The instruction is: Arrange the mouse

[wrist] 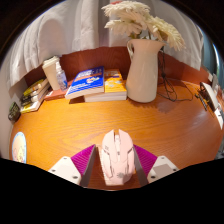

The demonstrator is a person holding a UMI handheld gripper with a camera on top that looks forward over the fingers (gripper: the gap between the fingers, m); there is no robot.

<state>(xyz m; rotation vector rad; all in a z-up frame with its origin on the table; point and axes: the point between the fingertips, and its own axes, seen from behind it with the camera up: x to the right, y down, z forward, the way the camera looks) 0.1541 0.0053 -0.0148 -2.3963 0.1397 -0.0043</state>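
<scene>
A pale pink computer mouse (117,153) lies lengthwise between my two fingers, over the wooden desk (170,125), close to its near edge. My gripper (116,160) is shut on the mouse, with the magenta pads (84,160) pressing on its left and right sides. The rear end of the mouse is hidden. I cannot tell whether the mouse rests on the desk or is held just above it.
A white vase (142,70) with dried flowers stands at the back of the desk. A stack of books (98,83) lies left of it, then a white box (53,72) and more books (35,95). A round flat object (19,147) lies near left. A cable (181,93) runs right of the vase.
</scene>
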